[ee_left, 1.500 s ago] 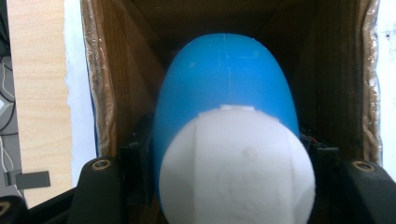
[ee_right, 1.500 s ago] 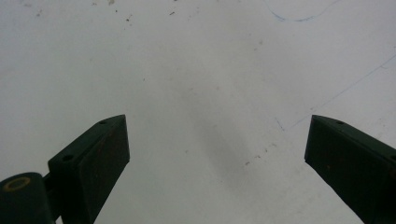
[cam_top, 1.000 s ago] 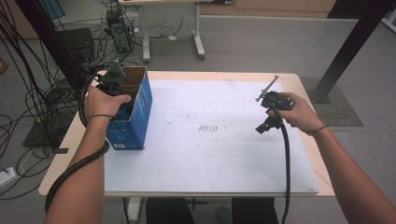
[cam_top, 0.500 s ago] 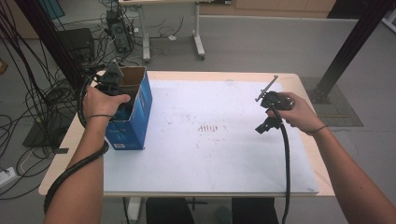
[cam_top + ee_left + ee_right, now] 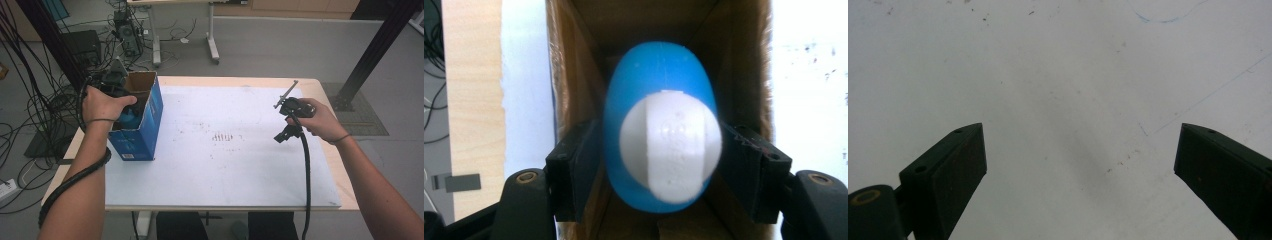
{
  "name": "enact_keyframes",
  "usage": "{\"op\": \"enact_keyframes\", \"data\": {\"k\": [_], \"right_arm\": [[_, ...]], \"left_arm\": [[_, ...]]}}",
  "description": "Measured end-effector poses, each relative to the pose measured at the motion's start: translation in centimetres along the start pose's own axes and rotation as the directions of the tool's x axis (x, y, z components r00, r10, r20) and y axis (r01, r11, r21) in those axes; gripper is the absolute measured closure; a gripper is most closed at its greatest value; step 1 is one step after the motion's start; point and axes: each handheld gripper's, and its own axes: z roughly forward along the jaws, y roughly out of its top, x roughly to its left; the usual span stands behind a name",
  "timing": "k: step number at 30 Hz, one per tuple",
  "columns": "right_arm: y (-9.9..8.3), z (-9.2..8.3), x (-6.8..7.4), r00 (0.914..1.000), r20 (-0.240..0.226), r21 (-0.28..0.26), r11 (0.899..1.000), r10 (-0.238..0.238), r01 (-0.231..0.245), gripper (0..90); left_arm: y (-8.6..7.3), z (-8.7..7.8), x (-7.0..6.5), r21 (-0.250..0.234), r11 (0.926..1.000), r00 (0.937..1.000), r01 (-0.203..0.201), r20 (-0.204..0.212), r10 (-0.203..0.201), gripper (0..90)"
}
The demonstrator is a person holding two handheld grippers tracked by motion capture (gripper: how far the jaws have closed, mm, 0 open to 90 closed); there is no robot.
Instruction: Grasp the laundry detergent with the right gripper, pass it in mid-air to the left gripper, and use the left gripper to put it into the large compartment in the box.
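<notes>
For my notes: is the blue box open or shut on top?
Open: the blue box shows its brown inside, and the left hand-held gripper holds a blue-and-white object within.

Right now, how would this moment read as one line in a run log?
left gripper: shut on blue-and-white bottle, inside blue cardboard box | right gripper: open, nothing between jaws, above white table sheet

Egg-shaped toy [image 5: 659, 125]: smooth plastic, blue w/ matt white cap. Box [image 5: 145, 125]: cardboard, glossy blue print outside, rough brown inside. Surface [image 5: 320, 85]: pale wood edge under matt white paper sheet [image 5: 220, 165], ink-specked. Left tool [image 5: 659, 165] pads: matt black plastic.
</notes>
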Motion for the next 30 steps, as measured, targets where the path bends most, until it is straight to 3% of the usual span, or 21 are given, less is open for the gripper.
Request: {"op": "enact_keyframes", "data": {"k": [11, 17, 20, 30], "right_arm": [[0.3, 0.1, 0.2, 1.0, -0.003, -0.001, 1.0, -0.006, 0.006, 6.4], [0.4, -0.1, 0.2, 0.9999, 0.001, 0.0, 1.0, -0.012, 0.012, 6.3], [0.4, -0.1, 0.2, 1.0, 0.001, -0.001, 1.0, -0.005, 0.005, 6.2], [0.4, -0.1, 0.0, 1.0, -0.002, 0.007, 1.0, -0.005, 0.005, 6.1]], "left_arm": [[-0.2, -3.0, -0.4, -0.033, 0.999, 0.9994, -0.03, 0.016, 0.031, 32.3], [-0.5, -4.8, -1.0, -0.039, 0.9979, 0.9974, -0.051, 0.05, 0.053, 29.1], [-0.6, -5.6, -1.7, -0.033, 0.9965, 0.9967, -0.077, 0.025, 0.077, 26.4], [-1.3, -7.7, -4.6, -0.042, 0.9859, 0.9843, -0.162, 0.064, 0.165, 19.9]]}}
